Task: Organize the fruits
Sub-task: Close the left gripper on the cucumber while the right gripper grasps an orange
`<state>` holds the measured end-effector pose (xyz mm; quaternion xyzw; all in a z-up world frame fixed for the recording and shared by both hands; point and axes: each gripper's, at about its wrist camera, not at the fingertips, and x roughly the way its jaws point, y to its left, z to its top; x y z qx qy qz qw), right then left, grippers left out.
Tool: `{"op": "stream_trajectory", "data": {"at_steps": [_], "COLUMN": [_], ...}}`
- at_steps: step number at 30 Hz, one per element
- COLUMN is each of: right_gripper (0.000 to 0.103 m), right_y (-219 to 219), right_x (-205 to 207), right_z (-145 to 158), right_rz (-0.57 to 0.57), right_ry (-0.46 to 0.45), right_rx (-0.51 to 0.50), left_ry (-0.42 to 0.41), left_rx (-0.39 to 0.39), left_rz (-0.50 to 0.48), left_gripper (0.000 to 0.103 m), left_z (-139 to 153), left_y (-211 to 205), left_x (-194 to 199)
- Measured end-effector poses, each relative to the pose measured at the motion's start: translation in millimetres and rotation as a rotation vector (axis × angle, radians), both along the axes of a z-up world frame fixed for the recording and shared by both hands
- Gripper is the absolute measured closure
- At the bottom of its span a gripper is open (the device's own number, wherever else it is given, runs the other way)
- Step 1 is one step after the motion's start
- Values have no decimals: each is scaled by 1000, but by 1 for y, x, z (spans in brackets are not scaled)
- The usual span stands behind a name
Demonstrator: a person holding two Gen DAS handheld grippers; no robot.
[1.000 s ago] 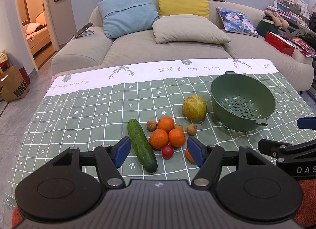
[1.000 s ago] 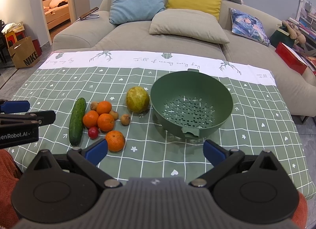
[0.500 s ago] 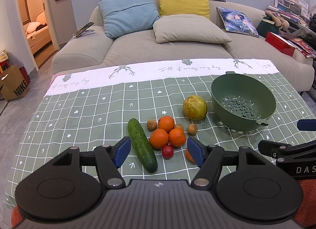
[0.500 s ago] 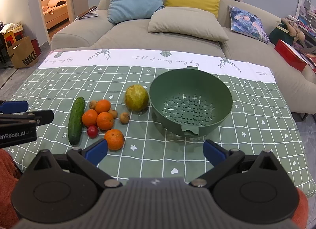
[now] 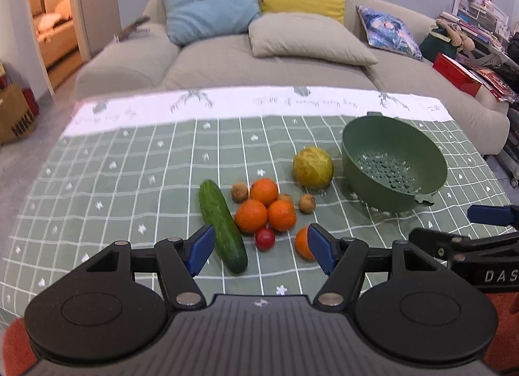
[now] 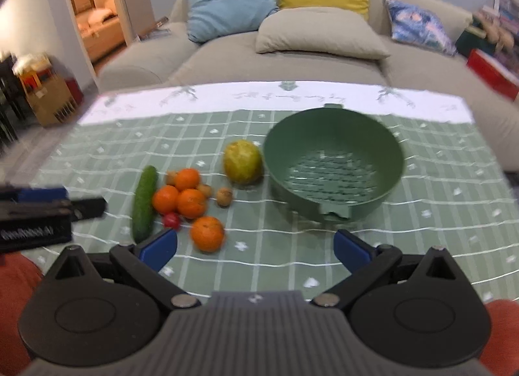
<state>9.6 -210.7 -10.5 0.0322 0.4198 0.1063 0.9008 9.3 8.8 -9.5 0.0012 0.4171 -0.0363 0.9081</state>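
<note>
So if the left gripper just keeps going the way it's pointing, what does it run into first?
Most likely the small red fruit sitting between its open fingers, with the clustered oranges just behind and the cucumber close to the left finger. The left gripper holds nothing. Depth is hard to judge here.

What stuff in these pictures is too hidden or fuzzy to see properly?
- Lone orange, left wrist view: its right side is behind a blue pad of the left gripper.
- Third small brown fruit, left wrist view: mostly behind the oranges.
- Writing on the tablecloth, right wrist view: too blurred to read.
- Right gripper, left wrist view: cut off by the right edge.
</note>
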Motion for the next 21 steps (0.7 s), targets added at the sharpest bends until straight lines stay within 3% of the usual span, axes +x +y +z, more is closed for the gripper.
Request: {"op": "stream_trajectory", "data": {"at_steps": [3,13,21], "right_gripper": [5,35,51], "right_y": [7,39,62], "right_x": [8,41,63], "right_z": [-9,-41,-77], "right_rz": [13,126,210], "right_ry": [10,45,110], "right_rx": [0,7,6], "left_ry": [19,67,130], "left_rx": [4,-44,-72], "left_rz": [4,62,117], "left_gripper": [28,40,42], "left_z": [-6,-30,-61], "left_y": [3,21,37], "left_x": [6,33,63]}}
